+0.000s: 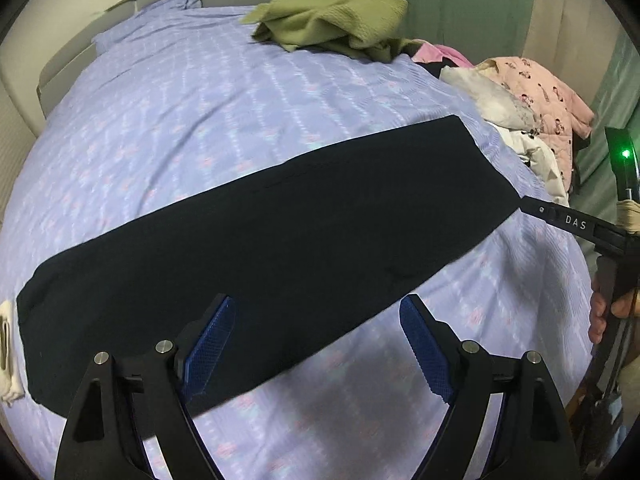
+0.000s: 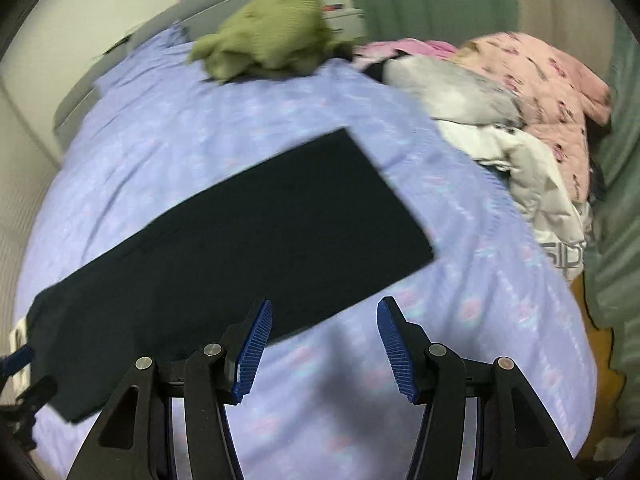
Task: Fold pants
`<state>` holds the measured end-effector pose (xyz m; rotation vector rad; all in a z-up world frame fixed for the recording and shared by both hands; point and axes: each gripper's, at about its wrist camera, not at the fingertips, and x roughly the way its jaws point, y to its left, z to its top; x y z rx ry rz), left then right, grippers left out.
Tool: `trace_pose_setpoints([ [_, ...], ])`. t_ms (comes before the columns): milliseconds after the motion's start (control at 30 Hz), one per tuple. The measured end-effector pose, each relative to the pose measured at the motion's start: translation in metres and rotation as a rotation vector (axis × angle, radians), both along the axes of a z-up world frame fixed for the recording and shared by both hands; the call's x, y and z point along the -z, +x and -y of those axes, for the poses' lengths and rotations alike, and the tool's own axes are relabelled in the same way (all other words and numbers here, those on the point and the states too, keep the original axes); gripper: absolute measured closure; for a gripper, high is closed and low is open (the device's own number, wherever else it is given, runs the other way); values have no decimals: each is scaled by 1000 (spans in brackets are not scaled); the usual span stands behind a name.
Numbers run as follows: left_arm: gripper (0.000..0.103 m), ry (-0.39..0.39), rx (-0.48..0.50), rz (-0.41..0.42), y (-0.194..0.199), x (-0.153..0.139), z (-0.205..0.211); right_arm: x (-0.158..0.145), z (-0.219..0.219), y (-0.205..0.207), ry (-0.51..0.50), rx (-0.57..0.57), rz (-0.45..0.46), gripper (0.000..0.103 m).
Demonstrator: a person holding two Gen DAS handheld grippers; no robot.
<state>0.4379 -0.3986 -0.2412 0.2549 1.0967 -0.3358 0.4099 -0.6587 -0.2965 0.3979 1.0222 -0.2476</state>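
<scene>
Dark pants (image 1: 260,240) lie flat in a long folded strip across a bed (image 1: 180,100) covered in lilac patterned bedding. The left hand-held gripper (image 1: 316,344) hovers over the near edge of the strip, its blue-padded fingers (image 1: 208,348) spread wide and holding nothing; the pants stretch away ahead of it and out to both sides. The right hand-held gripper (image 2: 324,348) is likewise spread wide and empty, with the pants ahead and to its left and bare bedding between its fingers. Beyond both, at the far side of the bed, sits a crumpled olive-green garment (image 1: 332,16); a pile of pink and white clothes (image 2: 520,112) lies off to the right.
</scene>
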Motion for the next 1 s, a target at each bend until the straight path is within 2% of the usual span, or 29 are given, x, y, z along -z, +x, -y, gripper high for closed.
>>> trace_pose_setpoints([
  [133, 18, -5, -36, -51, 13, 14, 34, 25, 46, 12, 62, 78, -13, 46],
  [267, 18, -13, -87, -117, 22, 31, 52, 53, 73, 19, 179, 148, -33, 47],
  [333, 18, -2, -81, -120, 22, 33, 55, 64, 81, 22, 215, 180, -44, 48],
  [367, 18, 4, -72, -116, 22, 34, 57, 69, 84, 23, 237, 194, -41, 52],
  [400, 18, 11, -64, -114, 21, 34, 57, 72, 87, 24, 248, 205, -41, 60],
  [467, 18, 28, -60, -103, 22, 34, 57, 75, 90, 26, 273, 217, -32, 66],
  [533, 18, 35, -60, -93, 24, 33, 57, 75, 92, 29, 258, 224, -35, 86],
  [567, 18, 32, -60, -94, 26, 32, 56, 73, 92, 30, 240, 224, -37, 91],
  [667, 18, 13, -70, -87, 30, 28, 53, 57, 91, 35, 185, 213, -3, 96],
  [767, 18, 20, -98, -75, 34, 27, 48, 43, 87, 49, 42, 180, -20, 97],
  [800, 18, 21, -103, -80, 36, 28, 47, 43, 86, 53, 6, 169, -31, 97],
  [867, 18, 30, -111, -83, 37, 30, 44, 47, 85, 58, 13, 137, -47, 97],
  [933, 18, 43, -122, -77, 37, 30, 40, 44, 83, 54, -36, 128, -56, 92],
  [967, 18, 47, -123, -72, 36, 30, 38, 39, 82, 48, -51, 134, -52, 72],
  [1000, 18, 57, -125, -61, 35, 29, 37, 34, 82, 42, -48, 144, -35, 48],
])
